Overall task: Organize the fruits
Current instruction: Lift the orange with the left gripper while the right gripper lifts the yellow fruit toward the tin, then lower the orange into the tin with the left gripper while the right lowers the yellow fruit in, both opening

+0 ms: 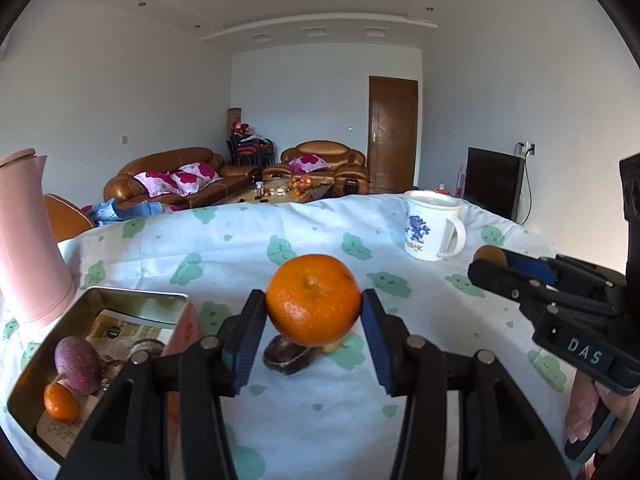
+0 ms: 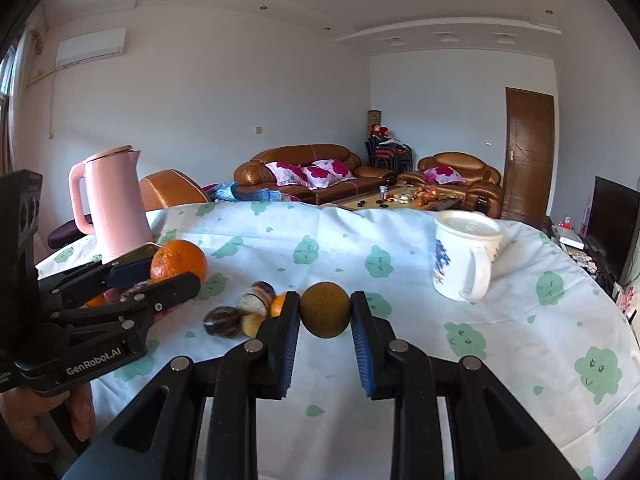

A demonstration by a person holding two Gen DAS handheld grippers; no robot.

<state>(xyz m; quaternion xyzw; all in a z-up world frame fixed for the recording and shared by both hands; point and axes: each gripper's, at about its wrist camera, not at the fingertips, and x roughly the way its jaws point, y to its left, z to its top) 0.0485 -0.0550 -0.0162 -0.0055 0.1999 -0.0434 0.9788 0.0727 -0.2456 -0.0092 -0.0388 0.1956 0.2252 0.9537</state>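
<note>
My left tongs (image 1: 314,312) clamp a bright orange mandarin (image 1: 313,300), stem facing me, lifted above the bench (image 1: 280,420); my right tongs (image 2: 325,312) pinch a small round brownish-green fruit (image 2: 325,310); tin box (image 1: 132,294) at near left holds a purple-red fruit (image 1: 77,364) and a small orange one (image 1: 60,402); both tongs tilt slightly downward; white mug (image 1: 432,226) farther right.

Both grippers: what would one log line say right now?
left gripper: shut on orange | right gripper: shut on brownish-green fruit | metal tin: holds two fruits
</note>
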